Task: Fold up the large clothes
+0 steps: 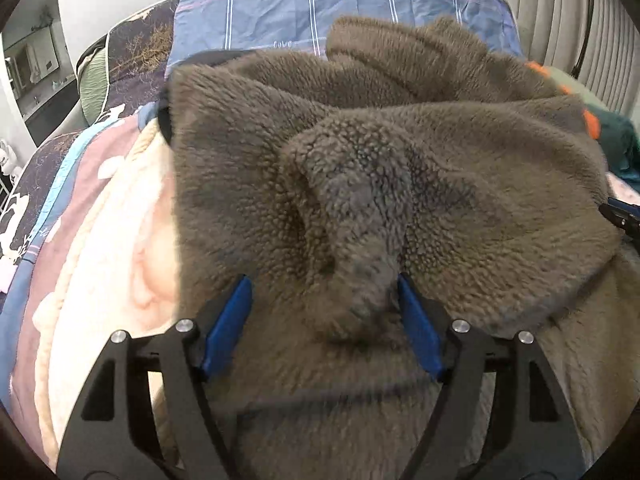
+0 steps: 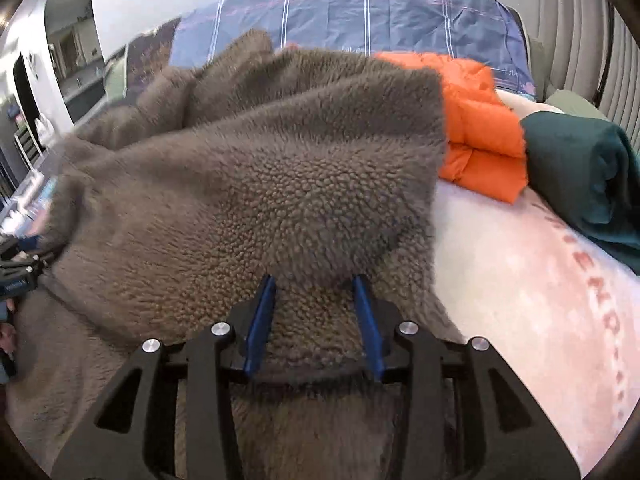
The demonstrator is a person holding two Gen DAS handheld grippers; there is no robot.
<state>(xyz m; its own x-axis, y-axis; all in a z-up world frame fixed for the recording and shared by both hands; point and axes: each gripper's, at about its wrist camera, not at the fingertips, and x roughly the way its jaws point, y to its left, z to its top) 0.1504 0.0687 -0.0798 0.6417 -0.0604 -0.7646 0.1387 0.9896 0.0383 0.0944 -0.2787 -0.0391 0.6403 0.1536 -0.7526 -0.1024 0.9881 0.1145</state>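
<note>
Both hand-held grippers work on a brown fleece garment (image 1: 400, 168) that lies heaped on the bed. On the left hand-held gripper (image 1: 324, 304), the blue fingers (image 1: 230, 320) stand apart, and a pinched-up ridge of the fleece rises between them; the cloth touches the right-side finger, while a gap shows at the left-side one, so the jaws are spread rather than clamped. On the right hand-held gripper (image 2: 316, 312), the blue fingers (image 2: 262, 320) stand closer to each other with a fold of the fleece bunched between them; whether they truly pinch it I cannot tell, as the cloth is blurred there.

From the right wrist view the brown fleece garment (image 2: 248, 168) is lifted into a slope that runs up from the fingers toward the far side. Just beside its far right edge lies a folded orange puffer jacket (image 2: 480, 128), and next to that a dark teal garment (image 2: 580, 176), both resting on a pale pink blanket (image 2: 520, 280). A blue striped pillow (image 1: 340, 12) stands at the head of the bed, against the wall.
</note>
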